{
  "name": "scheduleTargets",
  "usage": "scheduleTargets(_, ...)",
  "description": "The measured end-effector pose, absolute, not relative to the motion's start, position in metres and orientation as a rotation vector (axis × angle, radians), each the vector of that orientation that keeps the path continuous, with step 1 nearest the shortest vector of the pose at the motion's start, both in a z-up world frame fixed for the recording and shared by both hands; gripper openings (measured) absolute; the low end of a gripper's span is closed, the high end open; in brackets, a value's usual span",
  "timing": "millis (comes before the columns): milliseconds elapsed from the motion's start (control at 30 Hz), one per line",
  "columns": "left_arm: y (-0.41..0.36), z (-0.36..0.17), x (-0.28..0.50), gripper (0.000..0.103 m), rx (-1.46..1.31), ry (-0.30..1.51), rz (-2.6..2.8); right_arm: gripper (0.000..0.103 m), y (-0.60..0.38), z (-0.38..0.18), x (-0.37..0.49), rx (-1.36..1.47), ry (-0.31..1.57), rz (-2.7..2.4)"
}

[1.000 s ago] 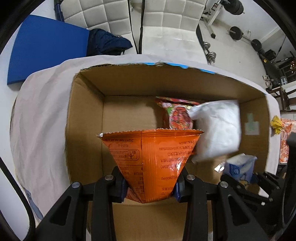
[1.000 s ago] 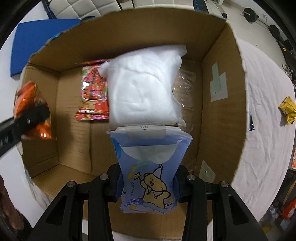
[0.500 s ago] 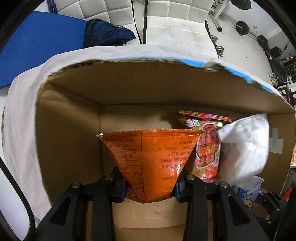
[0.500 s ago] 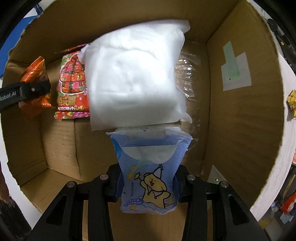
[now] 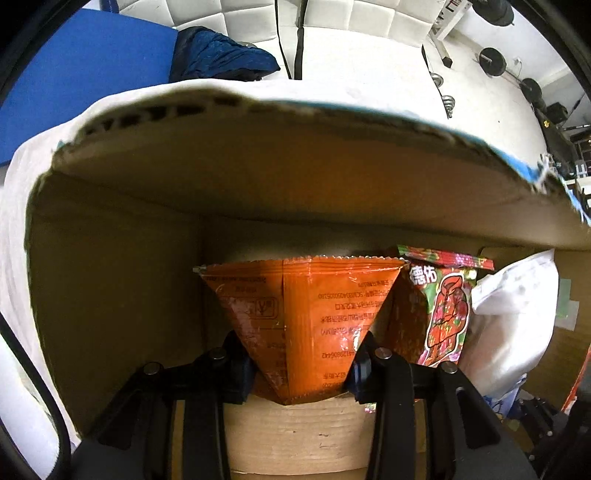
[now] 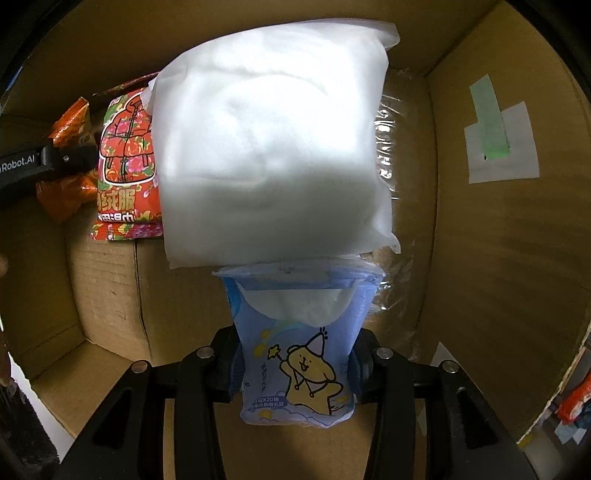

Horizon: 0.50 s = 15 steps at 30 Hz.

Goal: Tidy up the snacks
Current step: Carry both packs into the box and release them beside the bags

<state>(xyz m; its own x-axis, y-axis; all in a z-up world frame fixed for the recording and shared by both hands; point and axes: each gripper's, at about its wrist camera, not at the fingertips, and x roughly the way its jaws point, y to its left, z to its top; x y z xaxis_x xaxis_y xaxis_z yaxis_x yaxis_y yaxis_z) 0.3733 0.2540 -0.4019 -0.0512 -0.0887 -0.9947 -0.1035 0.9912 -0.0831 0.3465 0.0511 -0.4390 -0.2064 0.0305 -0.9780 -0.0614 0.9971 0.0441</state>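
Observation:
Both grippers are down inside an open cardboard box (image 5: pixel 110 280) (image 6: pixel 491 266). My left gripper (image 5: pixel 301 363) is shut on an orange snack packet (image 5: pixel 306 314), low at the box's left side. My right gripper (image 6: pixel 295 363) is shut on a blue tissue pack with a yellow cartoon dog (image 6: pixel 295 354). A red floral snack bag (image 5: pixel 439 314) (image 6: pixel 125 166) lies on the box floor between them. A white soft pack (image 6: pixel 273 155) (image 5: pixel 513 321) lies just beyond the blue pack. The orange packet (image 6: pixel 70 158) and the left gripper show at the right wrist view's left edge.
The box stands on a white cloth (image 5: pixel 14 258). Clear plastic wrap (image 6: pixel 388 155) lies by the box's right wall, which carries a green tape patch (image 6: pixel 495 133). Behind the box are white padded seats (image 5: pixel 332 22), a blue mat (image 5: pixel 74 74) and dumbbells (image 5: pixel 495 59).
Both grippers have gone lower and deeper into the box with their packs. The orange packet now sits right beside the red floral bag, and the blue pack is against the white pack.

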Motion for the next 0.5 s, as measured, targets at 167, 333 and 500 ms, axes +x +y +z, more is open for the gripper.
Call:
scheduleTargets(167,0.2576,-0.3998,0.3751,0.036,-0.145,1.624,0.013,0.050,0.0528,-0.4443,0.3414,-0.018,1.781,0.080)
scheduleTargets(333,0.2584,-0.3984,0.3777,0.037,-0.140,1.626,0.017,0.064,0.0546,-0.4456,0.3455,-0.020,1.777,0.065)
scheduleTargets(500,0.2510,-0.3974,0.3823,0.042,-0.118,1.620,0.011,0.074,0.0545,-0.4416,0.3464,-0.029,1.764,0.056)
